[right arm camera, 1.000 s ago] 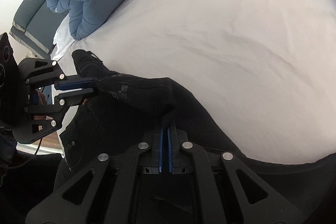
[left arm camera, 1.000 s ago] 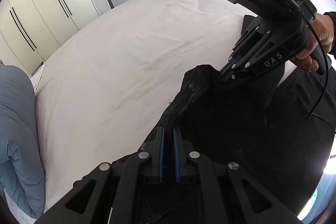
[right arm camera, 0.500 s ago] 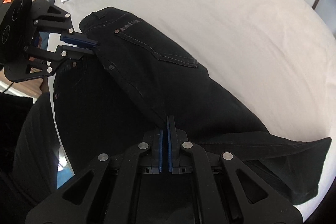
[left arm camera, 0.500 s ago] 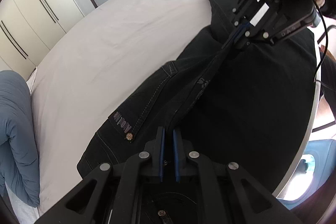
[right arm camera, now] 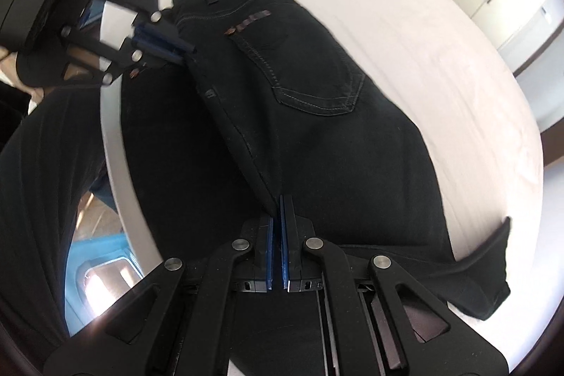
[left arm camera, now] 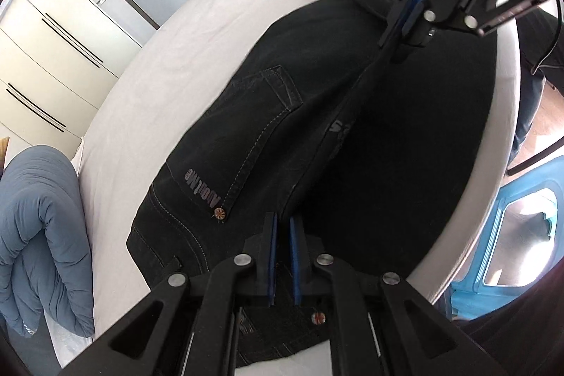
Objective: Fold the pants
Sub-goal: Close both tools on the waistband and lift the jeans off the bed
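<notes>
Our left hand-held gripper has its blue pads drawn nearly together, pinching the raised fold of the black pants near the waistband. Our right hand-held gripper is pressed almost flat, nipping the same fold line further down the leg. Between the two grips the fabric runs as a taut ridge, and in each wrist view we see the other gripper at the far end of that ridge.

The pants lie lengthwise on the white bed, near its edge, one half draped over the other. A back pocket with pale stitching faces up, and a lettered patch with a small rivet sits at the pocket's corner. The leg ends reach toward the far side in the left view.

A blue-grey duvet is bunched at the head of the bed, well apart from the pants. Cream wardrobe doors stand beyond.
</notes>
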Demonstrator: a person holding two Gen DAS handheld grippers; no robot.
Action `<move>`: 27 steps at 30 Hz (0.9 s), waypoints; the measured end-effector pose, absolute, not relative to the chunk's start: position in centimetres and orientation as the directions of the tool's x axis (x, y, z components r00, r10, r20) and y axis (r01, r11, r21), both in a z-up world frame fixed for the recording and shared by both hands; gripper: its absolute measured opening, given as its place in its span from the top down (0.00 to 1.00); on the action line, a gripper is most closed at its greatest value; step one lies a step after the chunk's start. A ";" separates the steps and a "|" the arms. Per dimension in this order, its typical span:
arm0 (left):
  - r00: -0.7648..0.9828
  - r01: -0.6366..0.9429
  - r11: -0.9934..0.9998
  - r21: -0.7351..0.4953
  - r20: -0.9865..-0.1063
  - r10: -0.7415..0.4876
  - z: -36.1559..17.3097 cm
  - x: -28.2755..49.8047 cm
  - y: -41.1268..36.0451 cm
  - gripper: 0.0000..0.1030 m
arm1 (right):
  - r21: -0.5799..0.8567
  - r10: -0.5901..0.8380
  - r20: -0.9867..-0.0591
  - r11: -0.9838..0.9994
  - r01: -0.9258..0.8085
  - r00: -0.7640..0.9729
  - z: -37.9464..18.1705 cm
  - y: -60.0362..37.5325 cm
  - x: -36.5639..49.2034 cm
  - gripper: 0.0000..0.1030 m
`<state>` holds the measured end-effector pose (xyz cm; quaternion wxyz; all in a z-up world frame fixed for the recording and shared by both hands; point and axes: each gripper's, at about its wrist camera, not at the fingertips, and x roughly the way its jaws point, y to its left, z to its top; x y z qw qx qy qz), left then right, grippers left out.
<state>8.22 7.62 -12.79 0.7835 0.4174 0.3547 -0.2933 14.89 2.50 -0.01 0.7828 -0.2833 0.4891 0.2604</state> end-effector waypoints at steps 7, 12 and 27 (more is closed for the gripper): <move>0.569 0.759 0.472 0.448 -0.809 -0.147 -14.0 8.2 7.7 0.93 | -0.248 0.087 -0.914 0.652 -0.716 0.397 -2.8 6.7 11.7 0.98; 0.572 0.756 0.483 0.442 -0.805 -0.160 -13.9 6.5 8.4 0.93 | -0.268 0.066 -0.914 0.641 -0.719 0.400 -3.5 7.1 10.9 0.98; 0.543 0.776 0.474 0.416 -0.823 -0.166 -14.5 7.4 8.9 0.93 | -0.289 0.041 -0.916 0.619 -0.730 0.398 -3.8 5.3 9.2 0.98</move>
